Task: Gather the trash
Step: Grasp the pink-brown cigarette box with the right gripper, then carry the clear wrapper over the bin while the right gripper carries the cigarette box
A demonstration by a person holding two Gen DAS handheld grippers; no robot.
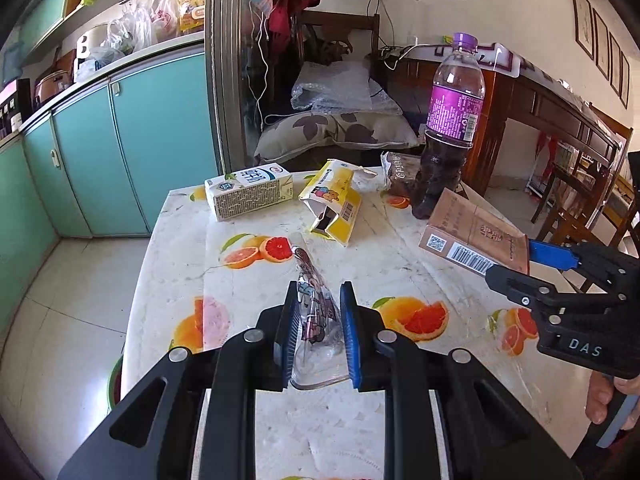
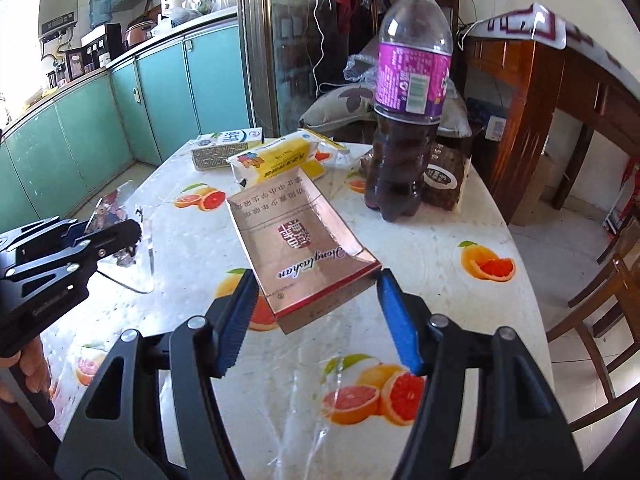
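The left gripper (image 1: 319,312) pinches a clear wrapper (image 1: 316,320). The right gripper (image 2: 316,312) squeezes a pink box (image 2: 300,248) above the table (image 2: 440,240), near its right edge.

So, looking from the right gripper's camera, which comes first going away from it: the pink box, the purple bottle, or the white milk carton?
1. Pink box, between the right gripper fingers.
2. Purple bottle, standing ahead, slightly right.
3. White milk carton, lying at the table's far left edge.

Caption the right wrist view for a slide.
Right gripper holds a flattened cigarette carton above the fruit-print table.
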